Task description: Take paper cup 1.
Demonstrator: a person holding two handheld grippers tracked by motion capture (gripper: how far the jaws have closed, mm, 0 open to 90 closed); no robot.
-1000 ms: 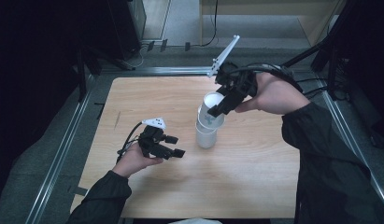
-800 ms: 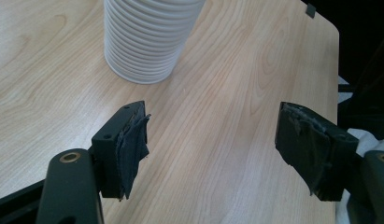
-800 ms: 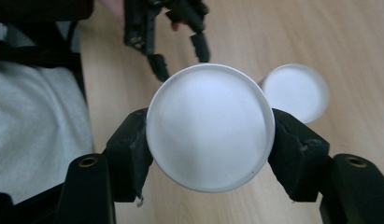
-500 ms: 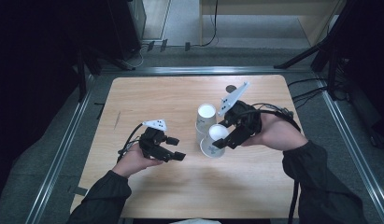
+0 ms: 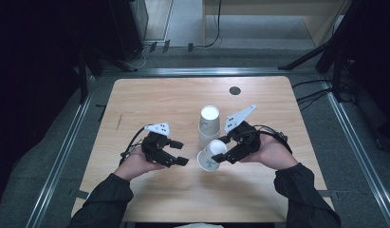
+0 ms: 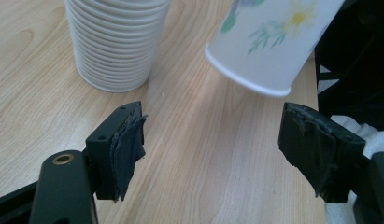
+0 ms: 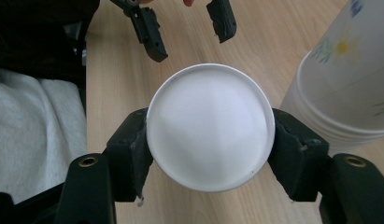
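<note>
Lying tilted in the right tool (image 5: 223,153), the cup (image 5: 210,155) points mouth-first toward the left tool (image 5: 179,152).

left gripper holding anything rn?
No. In the left gripper view the left gripper has its jaws apart over bare wood, with the flowered cup beyond them.

Pale wooden table (image 5: 150,95) on grey floor (image 5: 183,19), dark surroundings, metal rails (image 5: 60,156) alongside.
</note>
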